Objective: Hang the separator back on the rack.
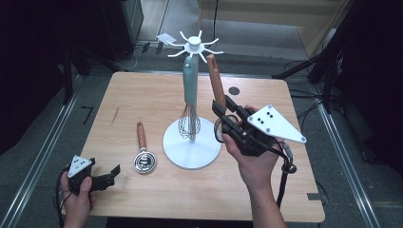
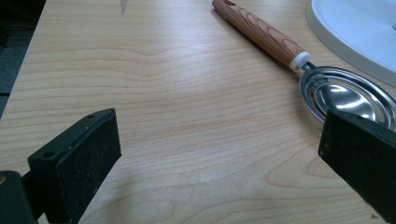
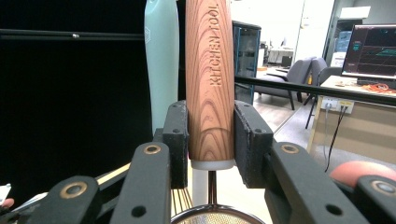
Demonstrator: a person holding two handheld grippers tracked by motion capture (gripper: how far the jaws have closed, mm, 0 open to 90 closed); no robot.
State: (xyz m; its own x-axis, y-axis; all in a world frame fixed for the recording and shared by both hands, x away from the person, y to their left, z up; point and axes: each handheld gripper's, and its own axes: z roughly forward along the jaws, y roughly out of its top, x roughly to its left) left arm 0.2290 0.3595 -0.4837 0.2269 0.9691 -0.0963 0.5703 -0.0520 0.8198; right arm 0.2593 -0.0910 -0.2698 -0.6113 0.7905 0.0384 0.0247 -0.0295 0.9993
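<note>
**Wooden Handle Held Upright Beside the Rack**

The right gripper [image 3: 211,135] pinches a wood-grain utensil handle [image 3: 210,79], its long axis upright with the metal mesh end down, close beside the white hanging rack [image 1: 192,142]. "KITCHEN TOOL" reads along the handle. The left gripper [image 2: 219,154] rests with jaws spread, near a steel spoon [image 2: 343,95] lying flat on the table [image 1: 142,95].

high: overhead, far | tongs views: close | shared: table [image 1: 142,95]

Wood-handled strainer [image 3: 209,84] held upright beside the white rack [image 1: 192,142].
</note>
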